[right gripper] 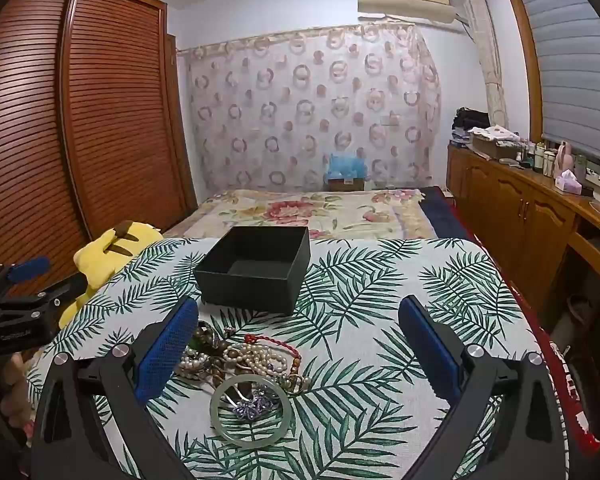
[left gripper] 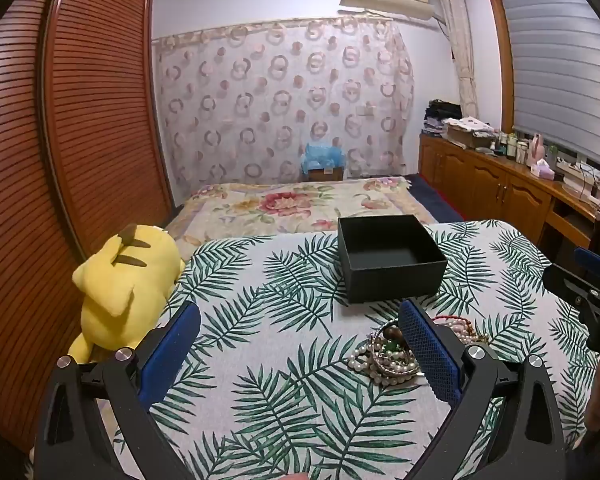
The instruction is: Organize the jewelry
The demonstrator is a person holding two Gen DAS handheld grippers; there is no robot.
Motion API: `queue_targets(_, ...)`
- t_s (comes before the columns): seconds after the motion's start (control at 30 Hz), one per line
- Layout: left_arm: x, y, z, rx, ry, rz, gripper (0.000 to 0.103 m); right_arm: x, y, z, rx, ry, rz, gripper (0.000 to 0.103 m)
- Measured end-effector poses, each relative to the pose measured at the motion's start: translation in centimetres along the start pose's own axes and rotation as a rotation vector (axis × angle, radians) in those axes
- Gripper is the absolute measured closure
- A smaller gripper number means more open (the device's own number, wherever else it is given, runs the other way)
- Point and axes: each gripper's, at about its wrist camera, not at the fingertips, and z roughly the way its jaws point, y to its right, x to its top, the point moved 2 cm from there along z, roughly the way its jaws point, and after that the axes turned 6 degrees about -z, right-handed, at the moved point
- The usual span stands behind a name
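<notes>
the jade bangle [right gripper: 251, 411] lies between the right gripper [right gripper: 298, 354]'s spread, empty fingers, nearer than the left gripper [left gripper: 300, 354], also spread, empty.

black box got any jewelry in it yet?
No: in the right wrist view the black box shows a bare dark floor, and the jewelry pile lies on the leaf-print cloth in front of it.

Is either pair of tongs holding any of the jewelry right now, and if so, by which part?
Nothing is held. The left tongs and right tongs are both open above the cloth, and the jewelry pile lies untouched near the black box.
</notes>
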Motion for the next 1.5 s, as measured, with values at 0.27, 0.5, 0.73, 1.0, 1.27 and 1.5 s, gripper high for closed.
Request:
queue_targets(0.27, 0.00, 0.01, -0.05, -0.004, 0.005, -0.002, 0.007, -0.04, -0.01, 0.00, 0.003, 0.000, 0.000, 0.002)
queue_targets(0.5, 0.05, -0.03, -0.09, -0.008, 0.004, -0.005, 0.007, -0.01, 0.01, -0.07, 0.000, 0.000, 0.001, 0.002)
queue_targets(0.73, 0.03, 0.02, 0.01, -0.007, 0.006, -0.007, 0.007, 0.01, -0.04, -0.13, 0.000, 0.000, 0.000, 0.002)
queue_targets(1.0, 0.02, 0.74, 0.01, -0.008, 0.007, -0.009, 0.007, -0.04, -0.08, -0.15, 0.000, 0.001, 0.001, 0.002)
queue_targets(1.27, 0.00, 0.62, -0.05, -0.010, 0.009, -0.011, 0.007, 0.02, 0.23, -0.10, 0.001, 0.002, 0.002, 0.002)
queue_targets(1.5, -0.05, 0.54, -0.07, -0.011, 0.011, -0.013, 0.007, -0.10, -0.09, -0.11, 0.003, 0.001, 0.002, 0.002)
